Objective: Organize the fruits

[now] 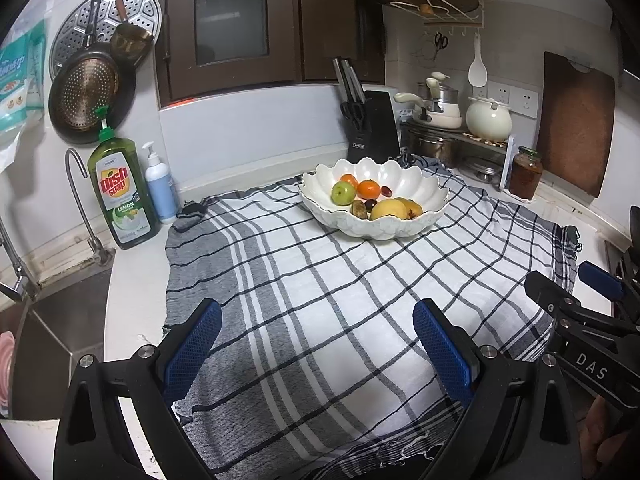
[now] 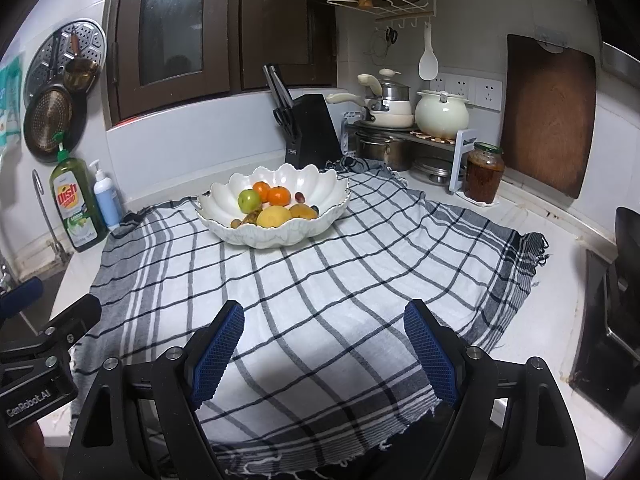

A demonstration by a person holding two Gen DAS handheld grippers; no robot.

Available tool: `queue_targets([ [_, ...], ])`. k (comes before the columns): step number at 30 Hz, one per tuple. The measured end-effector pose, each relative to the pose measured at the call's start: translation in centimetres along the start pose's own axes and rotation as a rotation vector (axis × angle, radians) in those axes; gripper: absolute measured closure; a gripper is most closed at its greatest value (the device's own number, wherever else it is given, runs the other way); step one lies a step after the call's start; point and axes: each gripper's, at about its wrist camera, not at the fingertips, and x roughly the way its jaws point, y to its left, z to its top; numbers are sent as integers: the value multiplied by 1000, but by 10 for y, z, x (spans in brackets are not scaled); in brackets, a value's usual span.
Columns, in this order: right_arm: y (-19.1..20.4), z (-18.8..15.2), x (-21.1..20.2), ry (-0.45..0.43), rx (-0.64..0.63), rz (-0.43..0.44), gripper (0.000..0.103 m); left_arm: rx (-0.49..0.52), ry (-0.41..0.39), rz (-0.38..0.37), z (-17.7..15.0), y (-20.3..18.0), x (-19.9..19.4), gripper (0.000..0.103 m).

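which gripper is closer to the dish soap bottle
Left. The left gripper hovers open over the cloth's near edge on the sink side, where the dish soap bottle stands. The right gripper, also open, is farther to the right.

Glossy ceramic bowl [image 1: 400,176]; woven checked cloth [image 1: 320,280]; wooden board [image 1: 576,124]

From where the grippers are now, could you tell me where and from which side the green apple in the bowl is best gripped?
Probably take the green apple across its round middle, coming down from above. It sits on the left of the white bowl, whose scalloped wall blocks a level approach, and an orange crowds its right side. The open right gripper looks suited to it.
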Motion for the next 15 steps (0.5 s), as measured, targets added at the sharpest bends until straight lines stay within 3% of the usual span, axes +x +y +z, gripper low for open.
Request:
queue_targets([
  [15, -5, -4, 1, 13, -7, -8, 20, -20, 7, 11, 0, 5, 5, 5],
])
